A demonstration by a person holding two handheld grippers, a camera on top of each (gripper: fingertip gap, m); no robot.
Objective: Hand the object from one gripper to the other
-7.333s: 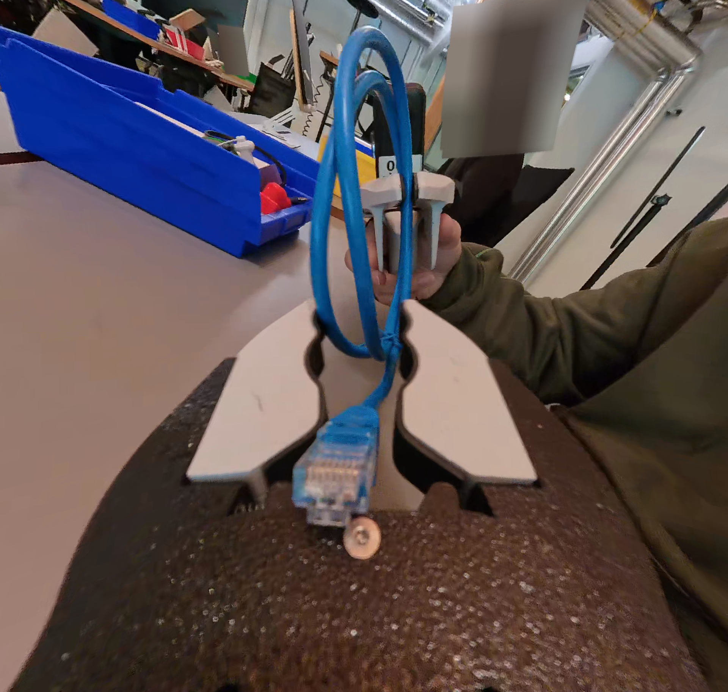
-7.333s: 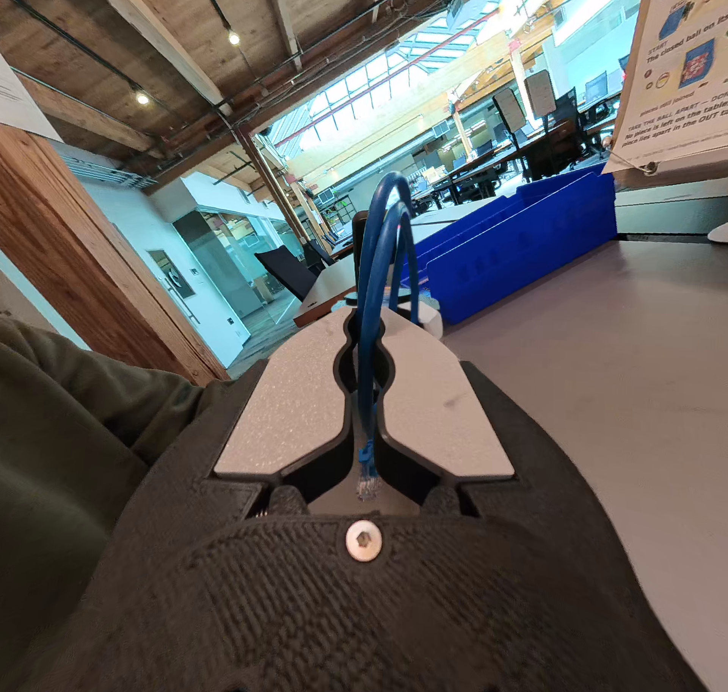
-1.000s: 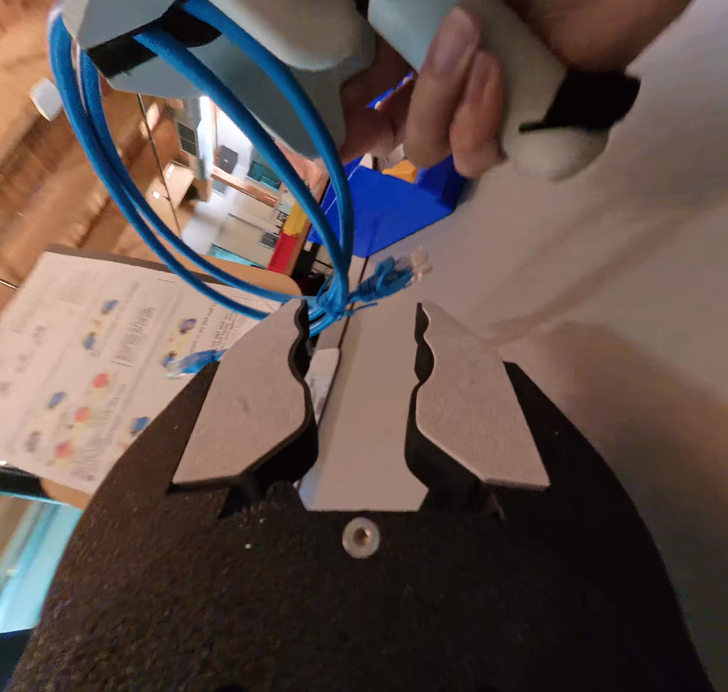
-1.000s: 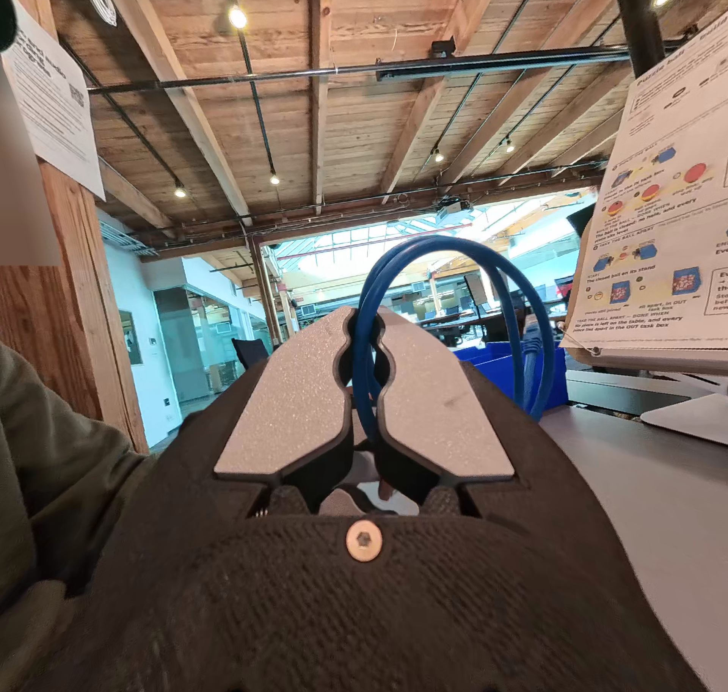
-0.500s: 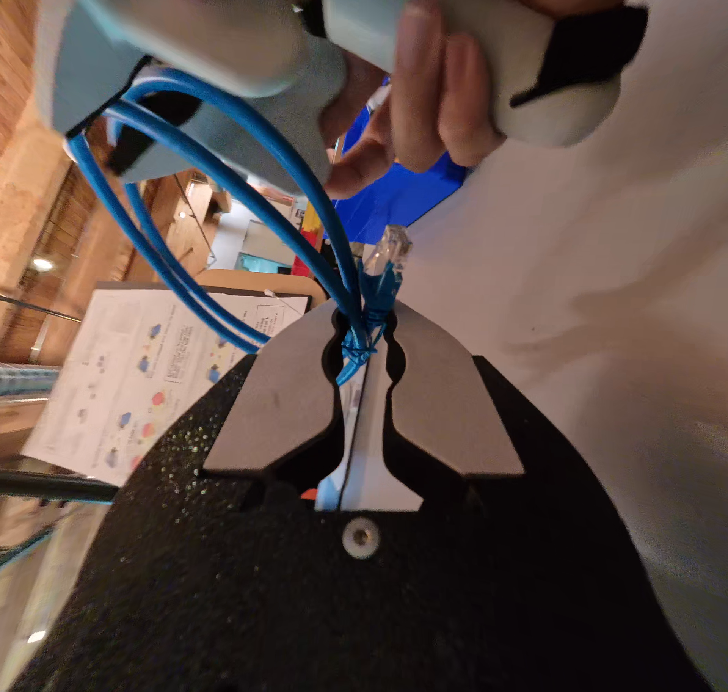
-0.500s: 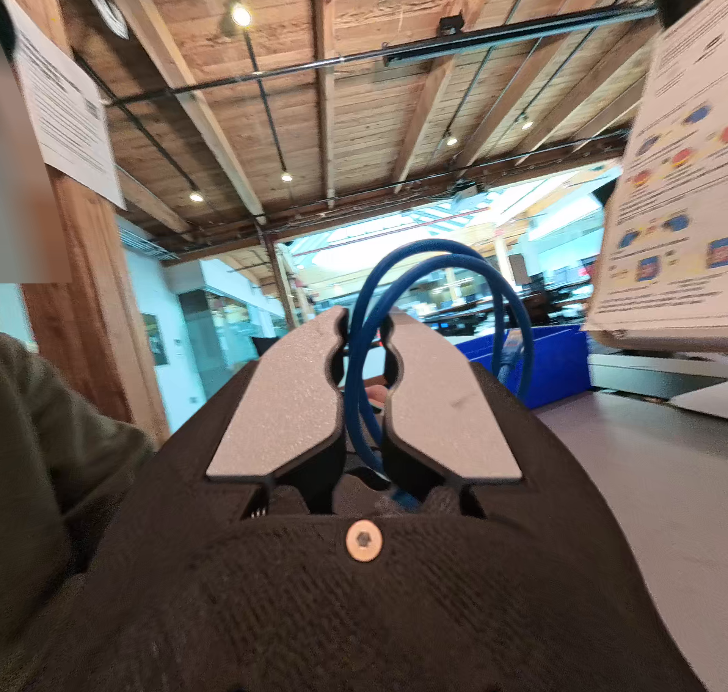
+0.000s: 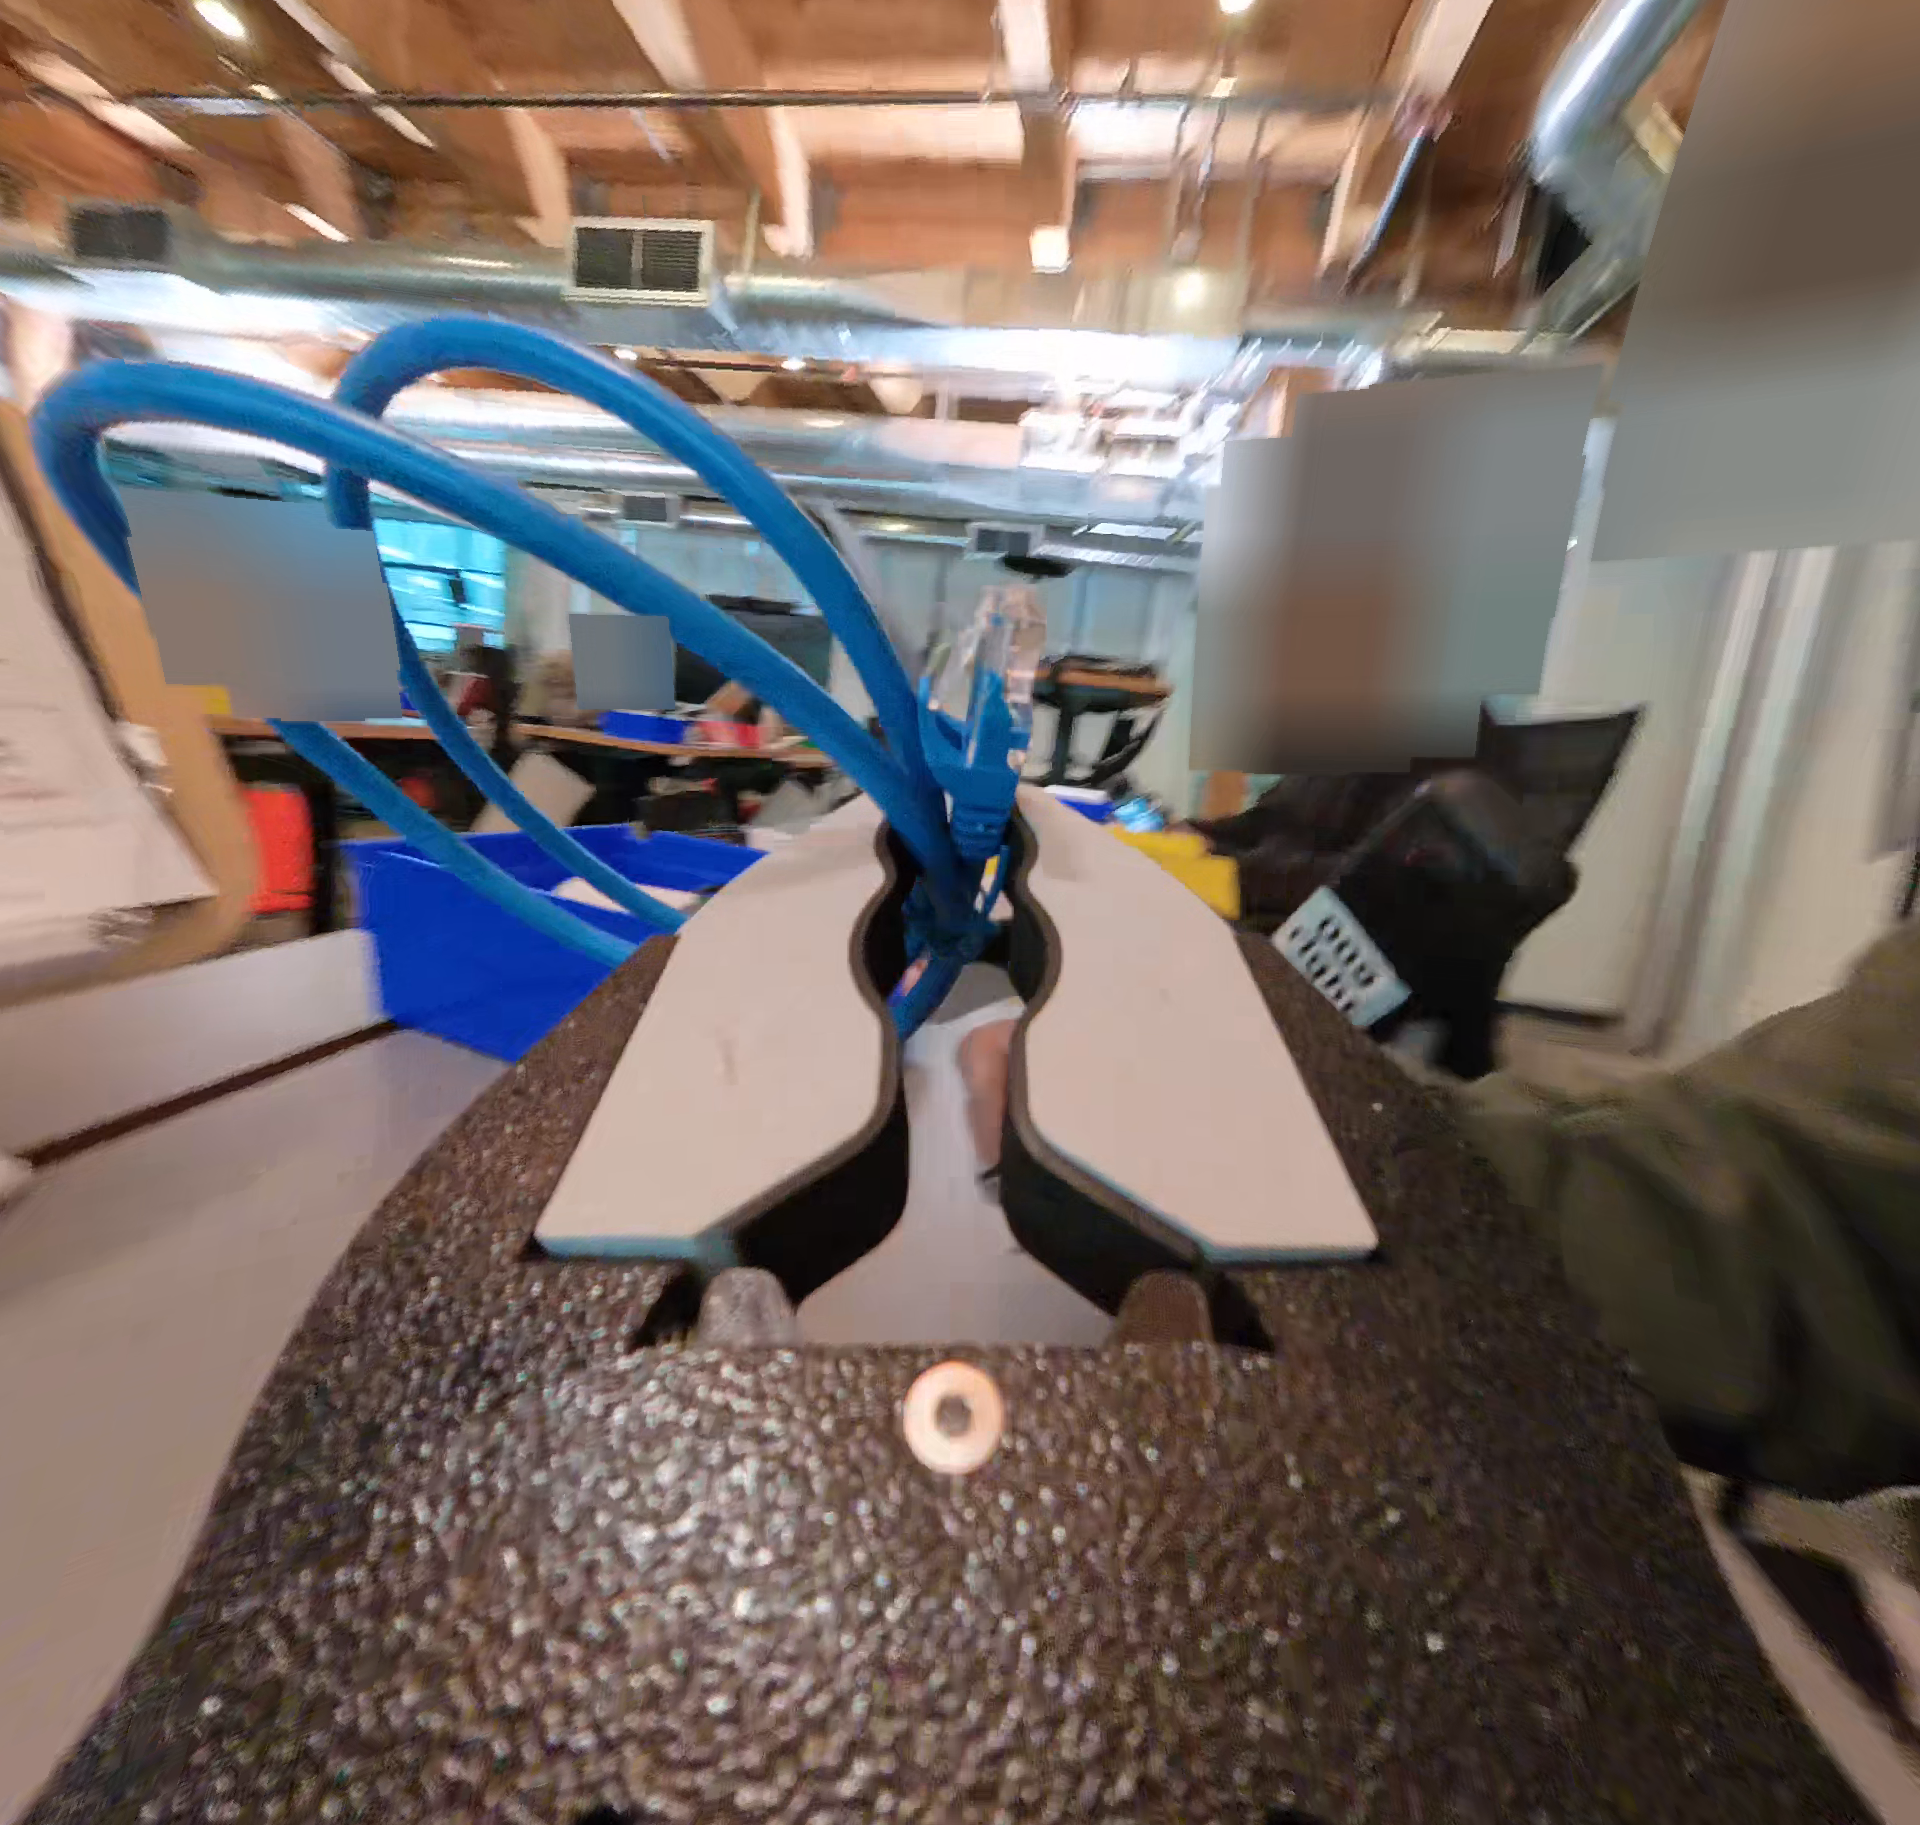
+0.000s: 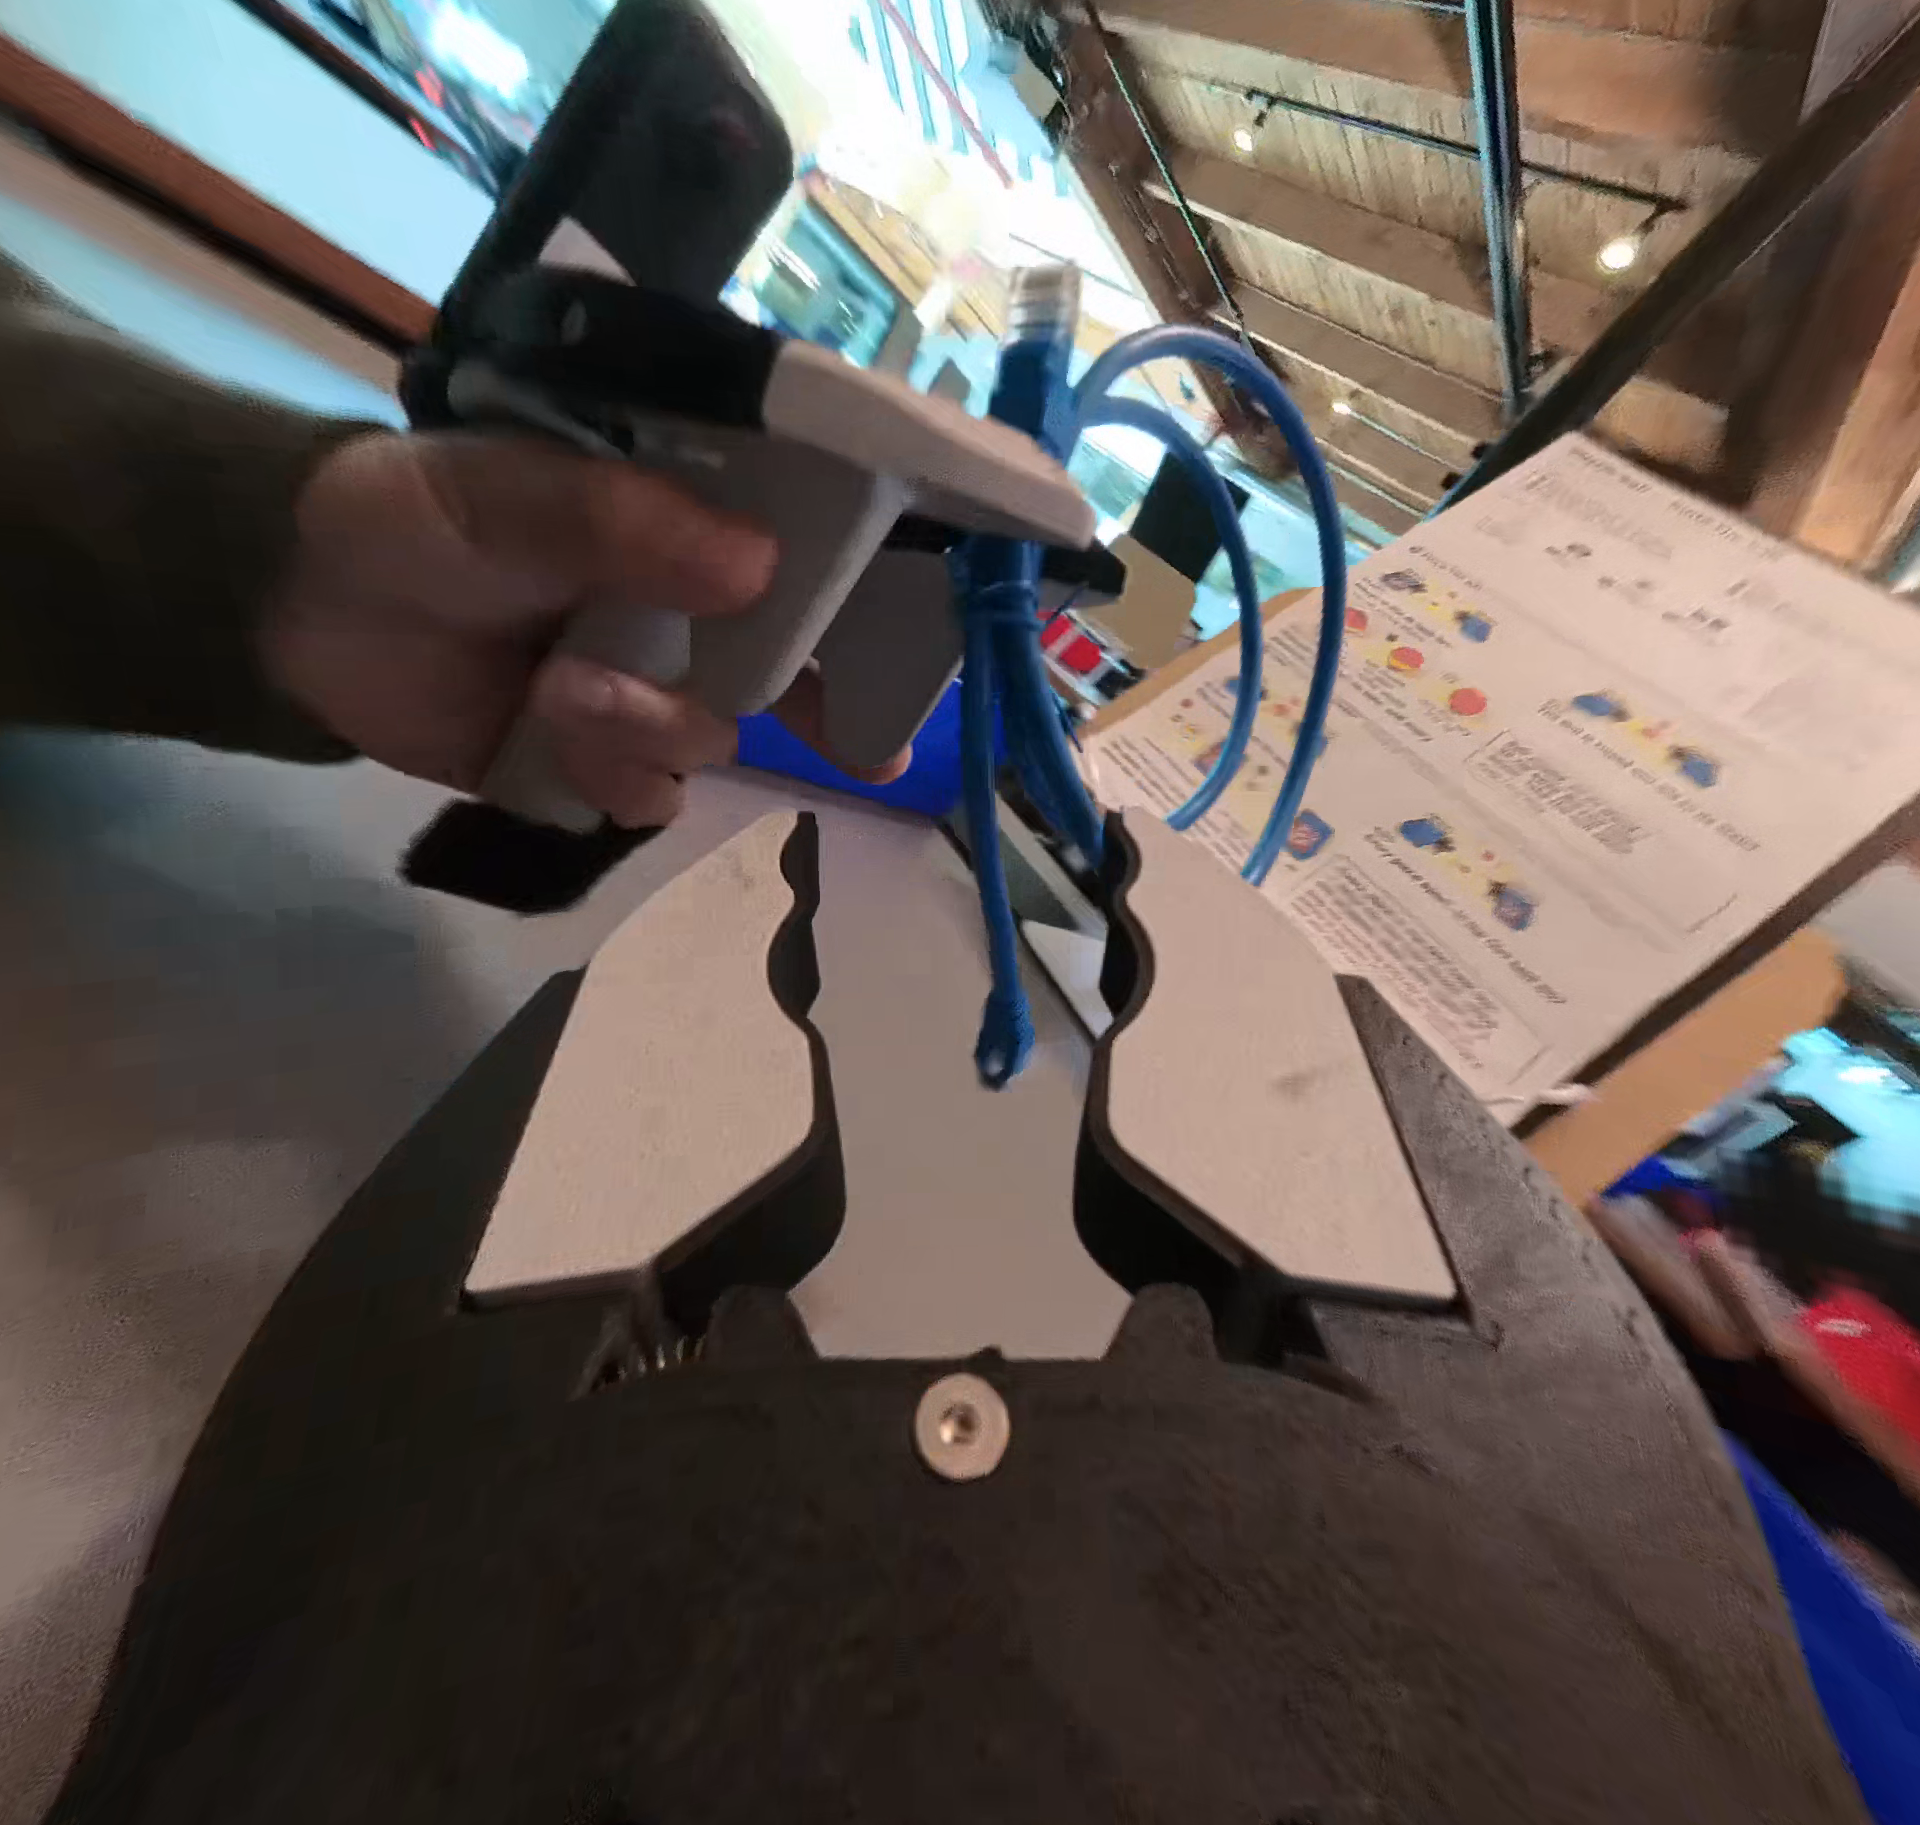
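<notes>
My left gripper point(image 7: 951, 902) is clamped on the bundled blue cable point(image 7: 961, 788) at frame centre. My right gripper point(image 8: 961, 934) is spread wide and empty, the cable's tail hanging between its fingers. I withdraw it straight back to avoid snagging the loops.

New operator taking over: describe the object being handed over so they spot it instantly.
Find the left gripper; its jaws pinch a blue cable held up in the air. It is the only looped blue cord, with a clear plastic plug poking above the fingertips.
</notes>
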